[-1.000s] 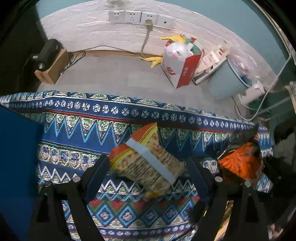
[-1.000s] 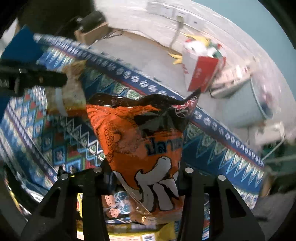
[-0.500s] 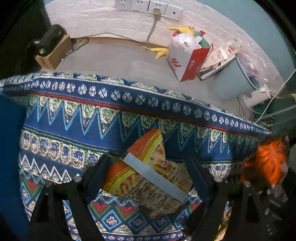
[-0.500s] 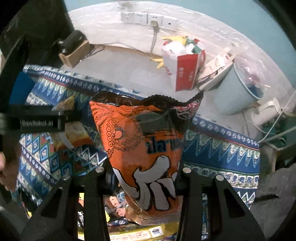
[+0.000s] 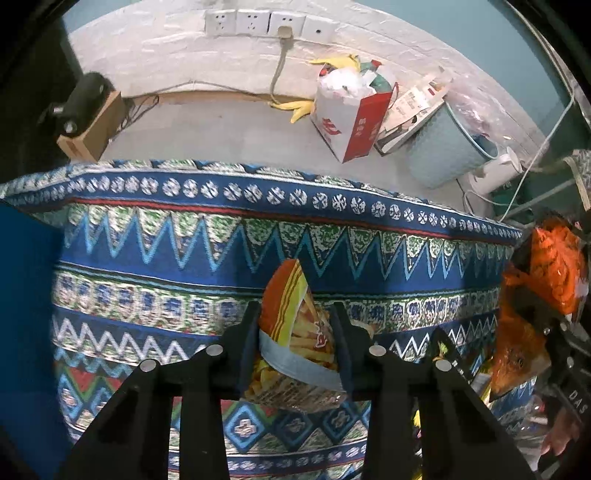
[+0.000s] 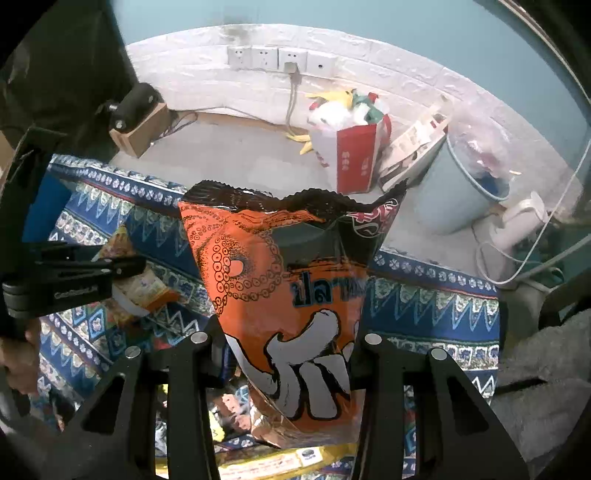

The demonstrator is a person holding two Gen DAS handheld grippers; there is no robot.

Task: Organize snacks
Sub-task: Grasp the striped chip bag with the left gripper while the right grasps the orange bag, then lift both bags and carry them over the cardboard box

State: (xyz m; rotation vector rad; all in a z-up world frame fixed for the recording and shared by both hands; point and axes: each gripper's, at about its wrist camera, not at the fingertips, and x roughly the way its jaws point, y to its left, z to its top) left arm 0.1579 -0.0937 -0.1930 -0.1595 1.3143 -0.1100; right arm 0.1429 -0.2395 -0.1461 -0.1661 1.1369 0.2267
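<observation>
White brick wall point(image 5: 207, 55) with a row of 4 sockets point(image 5: 271, 23) fills the top of both views, above a grey floor point(image 5: 207, 125). Across the middle of each frame runs the surface under a blue patterned cloth point(image 5: 155, 236). On the floor at upper right stand a pale blue bin point(image 5: 443, 151) and, left of it, a red and white paper bag point(image 5: 351, 122); a cardboard box point(image 5: 92, 129) with a dark device on top sits at upper left.

Centre of the right wrist view, the right claw point(image 6: 288, 354) is clamped on the lower part of an orange squid-snack bag point(image 6: 280, 288), which stands upright above the cloth with its black crimped top edge uppermost. That bag also shows at the right edge of the left wrist view.

Lower centre of the left wrist view, the left claw point(image 5: 293, 339) is closing, its 2 pads pressing both sides of a fries snack bag point(image 5: 295, 332) that rests on the cloth.
</observation>
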